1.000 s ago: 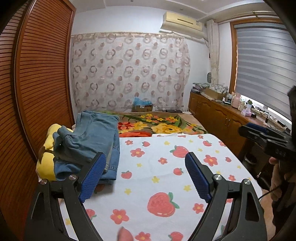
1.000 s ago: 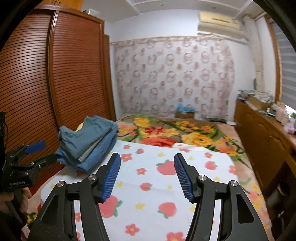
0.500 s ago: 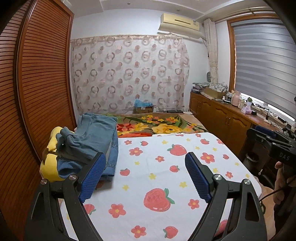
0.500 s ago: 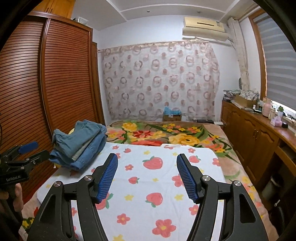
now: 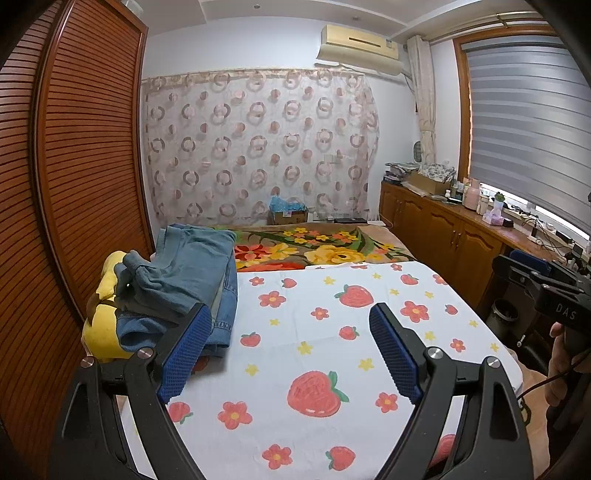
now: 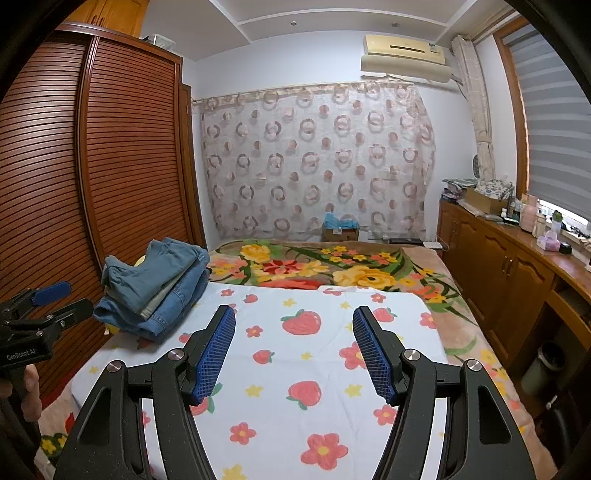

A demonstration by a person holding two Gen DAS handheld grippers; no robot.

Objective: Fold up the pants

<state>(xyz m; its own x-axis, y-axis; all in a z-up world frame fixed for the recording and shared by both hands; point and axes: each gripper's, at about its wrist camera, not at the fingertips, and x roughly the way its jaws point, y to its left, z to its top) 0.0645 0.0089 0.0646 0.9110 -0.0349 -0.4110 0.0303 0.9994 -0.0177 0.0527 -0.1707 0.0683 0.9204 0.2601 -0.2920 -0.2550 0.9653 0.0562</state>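
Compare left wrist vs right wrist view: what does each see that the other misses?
Left wrist only: the yellow item under the jeans pile, and the right gripper's outside at the frame's right edge.

Right wrist only: the left gripper's outside at the left edge, and the wardrobe's top.

Both: pile of jeans at the bed's left side, strawberry sheet, floral blanket, curtain, air conditioner. Each view's own jaws stand open, nothing between them.
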